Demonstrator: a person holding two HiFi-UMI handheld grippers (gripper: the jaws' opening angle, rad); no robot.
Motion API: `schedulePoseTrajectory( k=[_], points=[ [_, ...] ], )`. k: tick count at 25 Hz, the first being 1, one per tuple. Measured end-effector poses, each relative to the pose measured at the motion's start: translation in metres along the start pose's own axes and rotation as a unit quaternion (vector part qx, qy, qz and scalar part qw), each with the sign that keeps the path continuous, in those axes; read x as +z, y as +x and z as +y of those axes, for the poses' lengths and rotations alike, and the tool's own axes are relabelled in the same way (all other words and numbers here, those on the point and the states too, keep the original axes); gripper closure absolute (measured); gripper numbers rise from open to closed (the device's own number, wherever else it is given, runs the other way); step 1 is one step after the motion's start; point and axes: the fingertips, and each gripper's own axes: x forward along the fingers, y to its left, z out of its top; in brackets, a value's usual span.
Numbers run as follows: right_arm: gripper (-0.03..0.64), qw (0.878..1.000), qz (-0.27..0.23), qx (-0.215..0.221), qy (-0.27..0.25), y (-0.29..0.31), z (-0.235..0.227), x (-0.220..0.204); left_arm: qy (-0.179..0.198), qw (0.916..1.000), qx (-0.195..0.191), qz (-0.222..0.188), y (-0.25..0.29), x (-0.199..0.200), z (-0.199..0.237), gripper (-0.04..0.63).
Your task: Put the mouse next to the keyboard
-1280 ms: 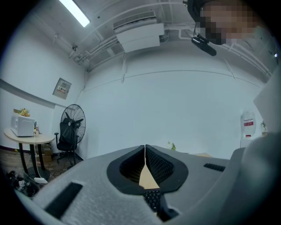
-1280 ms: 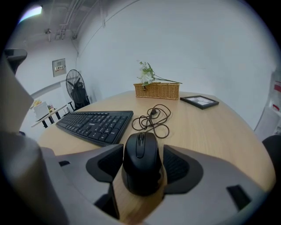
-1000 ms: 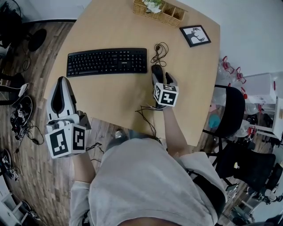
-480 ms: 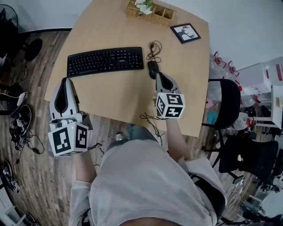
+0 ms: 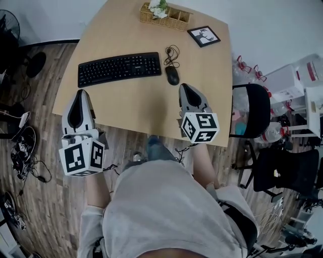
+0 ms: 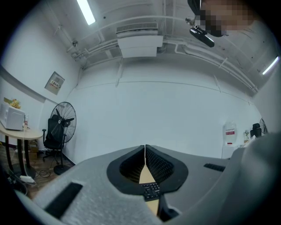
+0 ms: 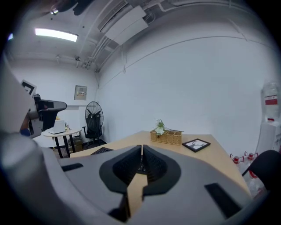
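Left gripper (image 5: pixel 81 93): we hold it over the table's (image 5: pixel 141 108) near left edge, jaws pressed together with nothing between them.
Right gripper (image 5: pixel 185 87): our jaws are closed tight and empty, just short of the mouse.
Mouse (image 5: pixel 172 75): on the table, just beside the keyboard's (image 5: pixel 119 68) right end.
Cable (image 5: pixel 171 53): coiled behind the mouse.
Wicker basket (image 5: pixel 162 19): at the far edge, with white flowers (image 5: pixel 159 6) in its left end.

Table top (image 5: pixel 141 111) smooth matt pale wood; keyboard (image 5: pixel 119 69) matt black plastic; mouse (image 5: pixel 172 75) black, probably plastic, faint sheen; basket (image 5: pixel 174 21) rough woven wicker; floor (image 5: pixel 50 201) grained dark wood planks.
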Motion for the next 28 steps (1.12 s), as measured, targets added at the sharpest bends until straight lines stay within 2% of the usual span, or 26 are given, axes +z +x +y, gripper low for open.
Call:
schedulePoseTrajectory(
  k=[12, 28],
  points=[
    [0.6, 0.998, -0.067, 0.006, -0.007, -0.066, 0.029, 0.052, 0.008, 0.9996, -0.028, -0.004, -0.036, 0.005, -0.012, 0.581],
    [0.6, 0.991, -0.115, -0.002, -0.063, -0.126, 0.057, 0.085, 0.017, 0.9985, -0.048, -0.02, -0.073, 0.02, -0.028, 0.581]
  ],
)
